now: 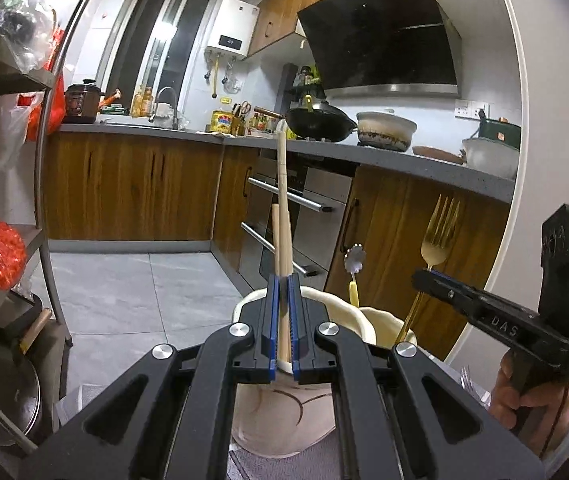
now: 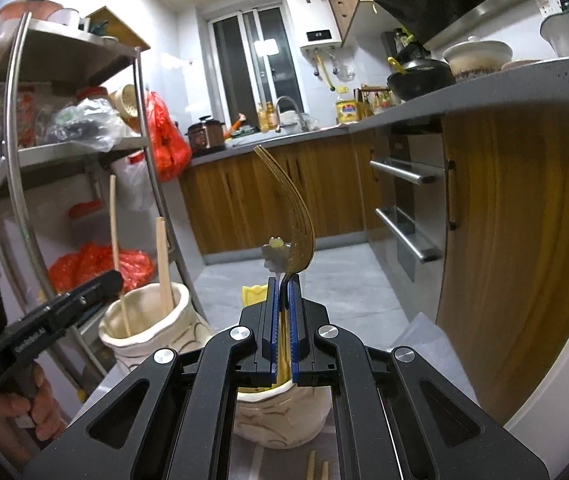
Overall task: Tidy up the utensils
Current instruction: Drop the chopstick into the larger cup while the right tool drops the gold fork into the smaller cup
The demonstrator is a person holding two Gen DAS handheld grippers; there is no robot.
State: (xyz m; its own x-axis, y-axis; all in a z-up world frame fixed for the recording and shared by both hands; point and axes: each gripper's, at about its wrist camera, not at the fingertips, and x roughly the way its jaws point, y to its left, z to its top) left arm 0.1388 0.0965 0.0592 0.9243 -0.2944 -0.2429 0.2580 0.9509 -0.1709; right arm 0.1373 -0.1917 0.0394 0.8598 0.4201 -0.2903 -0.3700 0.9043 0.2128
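Note:
My left gripper (image 1: 283,280) is shut on a pale wooden chopstick (image 1: 282,200) that stands upright over a cream ceramic holder (image 1: 320,300); a second chopstick (image 1: 275,232) stands beside it. My right gripper (image 2: 283,280) is shut on a gold fork (image 2: 290,208), tines up, over a second cream holder (image 2: 280,420). The right gripper (image 1: 428,278) and the fork (image 1: 440,232) also show in the left wrist view. A flower-topped utensil (image 1: 355,260) with a yellow handle stands in the second holder. The left gripper (image 2: 108,280) and the first holder (image 2: 152,332) with its chopsticks show in the right wrist view.
Wooden cabinets (image 1: 132,192) and a grey counter (image 1: 404,160) with pots run along the back and right. A metal shelf rack (image 2: 24,160) with red bags stands at the left. More chopsticks (image 2: 316,468) lie on the mat in front of the second holder.

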